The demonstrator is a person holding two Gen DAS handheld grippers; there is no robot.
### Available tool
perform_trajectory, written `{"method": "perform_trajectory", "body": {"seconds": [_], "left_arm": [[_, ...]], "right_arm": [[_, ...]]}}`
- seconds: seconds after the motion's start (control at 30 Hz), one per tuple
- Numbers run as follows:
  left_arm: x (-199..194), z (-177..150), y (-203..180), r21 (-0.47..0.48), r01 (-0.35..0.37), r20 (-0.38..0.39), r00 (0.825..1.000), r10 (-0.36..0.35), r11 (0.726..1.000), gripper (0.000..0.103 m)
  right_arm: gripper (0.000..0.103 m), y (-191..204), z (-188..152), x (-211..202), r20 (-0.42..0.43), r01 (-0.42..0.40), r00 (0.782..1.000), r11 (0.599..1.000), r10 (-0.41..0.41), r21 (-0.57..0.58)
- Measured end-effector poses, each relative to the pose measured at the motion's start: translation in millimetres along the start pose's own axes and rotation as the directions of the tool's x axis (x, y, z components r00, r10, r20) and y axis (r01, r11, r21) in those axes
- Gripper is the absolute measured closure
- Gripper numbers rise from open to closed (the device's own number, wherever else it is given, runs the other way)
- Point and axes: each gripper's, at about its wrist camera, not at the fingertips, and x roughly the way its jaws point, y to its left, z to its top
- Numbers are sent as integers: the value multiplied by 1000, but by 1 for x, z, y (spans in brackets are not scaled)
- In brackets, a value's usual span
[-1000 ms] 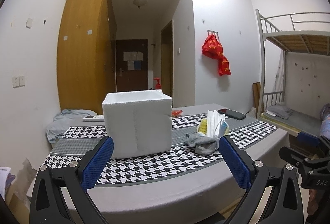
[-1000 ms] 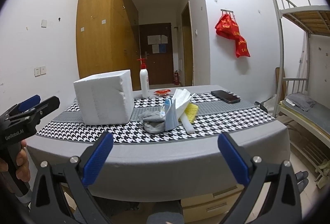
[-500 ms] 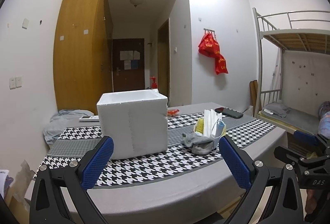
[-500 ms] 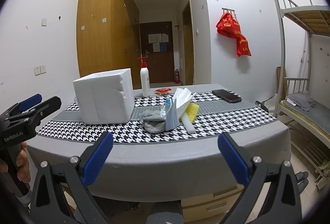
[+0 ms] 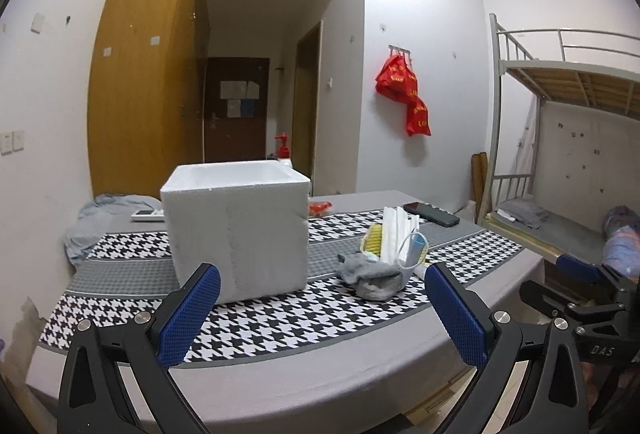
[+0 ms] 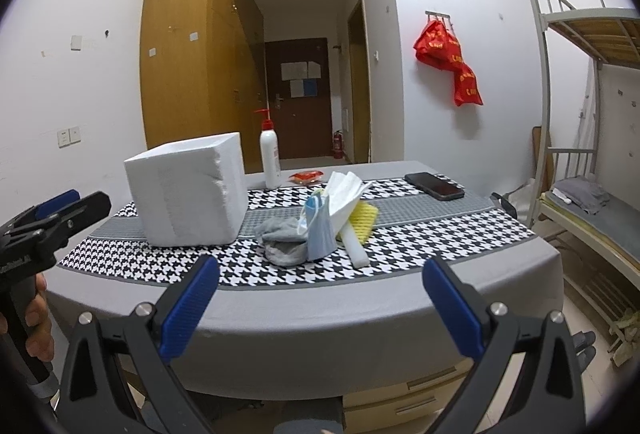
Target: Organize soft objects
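A white foam box [image 5: 240, 230] [image 6: 188, 192] stands open-topped on the houndstooth table runner [image 5: 280, 326]. Right of it lies a small heap: a grey sock [image 5: 372, 276] [image 6: 282, 238], a blue face mask [image 6: 320, 230] [image 5: 416, 248], white tissue [image 6: 346, 192] [image 5: 394, 234], a yellow sponge [image 6: 366, 220] [image 5: 374, 238] and a white foam strip [image 6: 354, 246]. My left gripper [image 5: 320, 310] is open, short of the table's near edge, facing box and heap. My right gripper [image 6: 320, 298] is open too, back from the table with nothing between its fingers.
A white pump bottle [image 6: 270, 158], a red packet [image 6: 306, 176] and a black phone [image 6: 434, 186] sit toward the table's far side. A remote [image 5: 146, 214] and crumpled grey cloth [image 5: 96, 222] lie far left. A bunk bed [image 6: 580, 122] stands at the right.
The left gripper has drifted a little, so box and heap sit slightly further left and lower in its view. The right view is almost unchanged. Both grippers stay open.
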Motion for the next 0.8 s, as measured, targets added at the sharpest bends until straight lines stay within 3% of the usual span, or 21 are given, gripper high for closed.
{"method": "perform_trajectory", "body": {"seconds": [0.27,0.8], "left_arm": [[23,2,-12,41,20,-30,999,-19,999,1],[94,-7,-40,75,83,-195,978,-67,994,1]], "right_arm": [[1,-12,2,21,-34,19,999,1000,-19,4],[1,-45,-4,72,-132,51,990,998,-45,45]]}}
